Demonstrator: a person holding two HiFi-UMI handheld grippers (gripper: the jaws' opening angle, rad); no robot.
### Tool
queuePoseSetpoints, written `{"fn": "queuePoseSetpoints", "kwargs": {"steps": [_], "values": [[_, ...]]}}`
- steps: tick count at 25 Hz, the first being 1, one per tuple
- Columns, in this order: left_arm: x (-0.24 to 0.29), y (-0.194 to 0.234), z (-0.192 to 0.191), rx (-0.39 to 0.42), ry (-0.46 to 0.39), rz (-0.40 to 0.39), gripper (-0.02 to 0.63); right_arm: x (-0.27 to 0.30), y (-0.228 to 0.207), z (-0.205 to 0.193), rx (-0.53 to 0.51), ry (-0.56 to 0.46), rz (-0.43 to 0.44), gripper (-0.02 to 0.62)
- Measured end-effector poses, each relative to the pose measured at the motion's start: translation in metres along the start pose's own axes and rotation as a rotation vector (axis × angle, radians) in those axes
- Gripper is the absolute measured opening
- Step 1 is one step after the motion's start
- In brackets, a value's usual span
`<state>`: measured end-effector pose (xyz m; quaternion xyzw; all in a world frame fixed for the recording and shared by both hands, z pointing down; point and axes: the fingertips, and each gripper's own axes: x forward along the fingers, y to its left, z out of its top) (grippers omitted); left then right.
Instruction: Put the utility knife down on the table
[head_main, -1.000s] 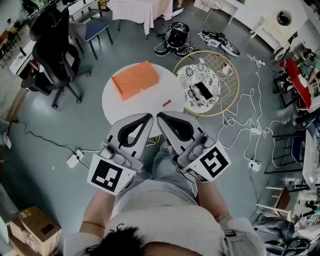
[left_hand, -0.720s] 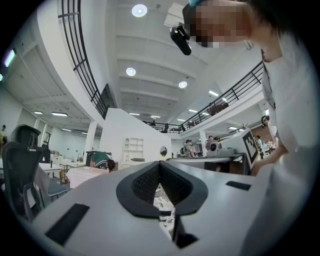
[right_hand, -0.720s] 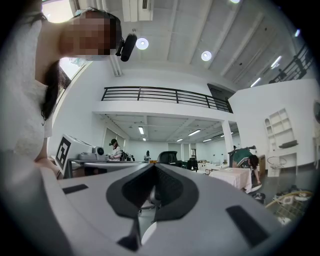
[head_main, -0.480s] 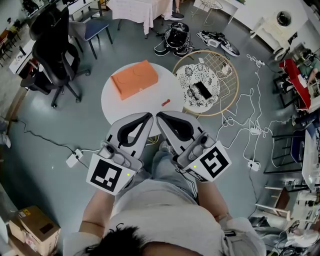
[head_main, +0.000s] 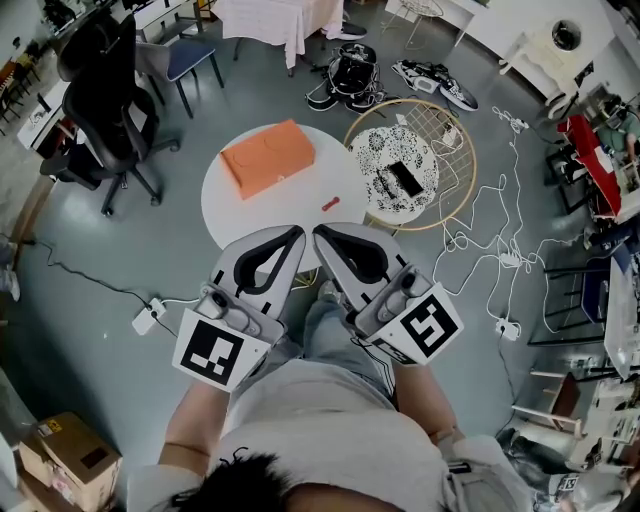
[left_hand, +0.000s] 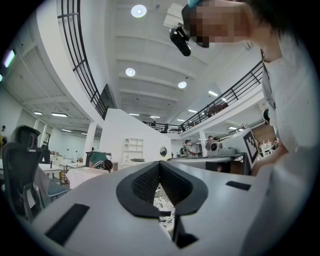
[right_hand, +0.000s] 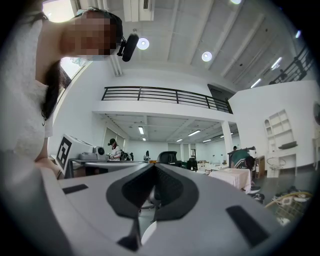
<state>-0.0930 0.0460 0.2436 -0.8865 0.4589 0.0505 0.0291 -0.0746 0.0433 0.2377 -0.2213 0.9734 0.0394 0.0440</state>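
On the round white table (head_main: 250, 215), the small red utility knife (head_main: 332, 206) already lies, near an orange box (head_main: 268, 157). Left gripper (head_main: 297, 237) and right gripper (head_main: 321, 236) hover short of it, both clenched and empty. The knife looks light and rigid, best gripped mid-handle.

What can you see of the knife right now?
The knife is a small, slim red-orange bar lying flat on the round white table, toward its right edge in the head view, slightly angled. It lies apart from the orange box, touching only the tabletop. The left gripper and right gripper are shut, empty and well short of it. It is too small to tell if the blade is out.
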Motion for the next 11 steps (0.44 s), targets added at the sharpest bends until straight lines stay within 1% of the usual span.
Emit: {"fn": "queuePoseSetpoints", "kwargs": {"steps": [11], "values": [[-0.0059, -0.0037, 0.0034, 0.0, -0.007, 0.003, 0.009, -0.0026, 0.006, 0.0017, 0.0, 0.0, 0.005, 0.009]]}}
